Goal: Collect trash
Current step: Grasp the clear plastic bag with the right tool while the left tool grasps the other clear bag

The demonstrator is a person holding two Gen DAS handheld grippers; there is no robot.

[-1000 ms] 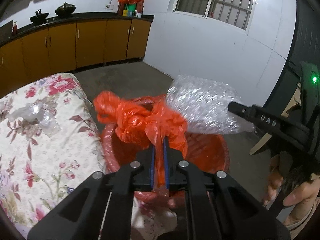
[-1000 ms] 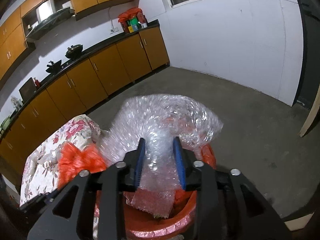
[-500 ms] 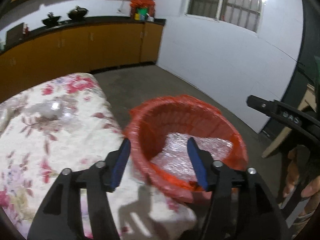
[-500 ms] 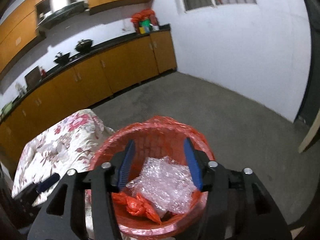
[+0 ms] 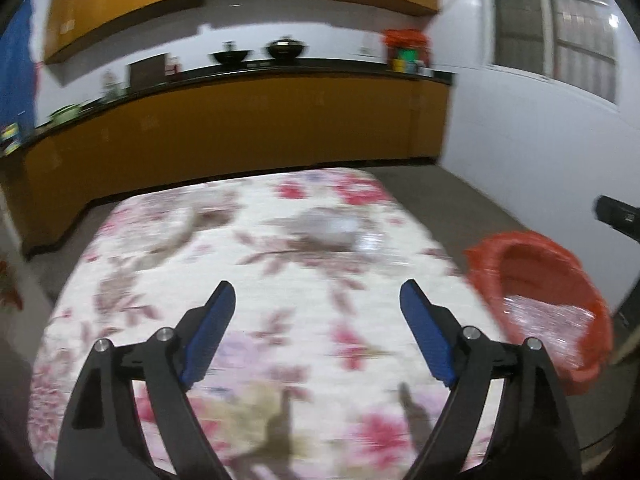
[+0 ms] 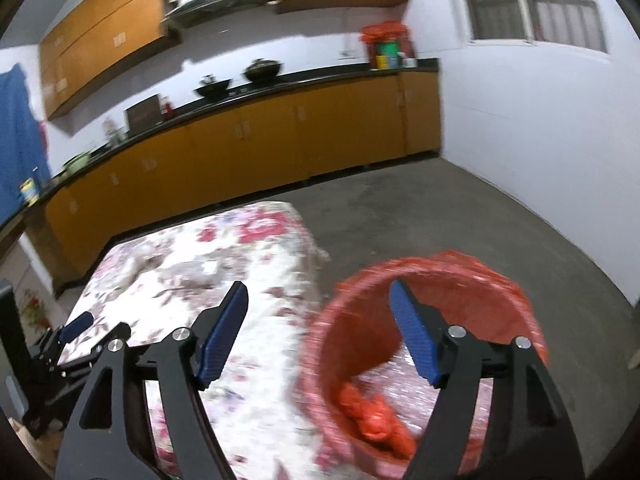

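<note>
Beyond my tabletop's far edge I see orange cabinets (image 5: pixel 248 128) under a dark counter (image 6: pixel 280 82) bearing two black woks (image 5: pixel 256 53), with a barred window (image 6: pixel 536 4) at right.

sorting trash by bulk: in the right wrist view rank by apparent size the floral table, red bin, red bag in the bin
1. floral table
2. red bin, near the camera, so unsure against the table
3. red bag

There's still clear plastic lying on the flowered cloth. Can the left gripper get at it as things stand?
Probably yes: the left gripper is open and empty, and the clear plastic lies uncovered ahead of it on the flowered cloth.
</note>
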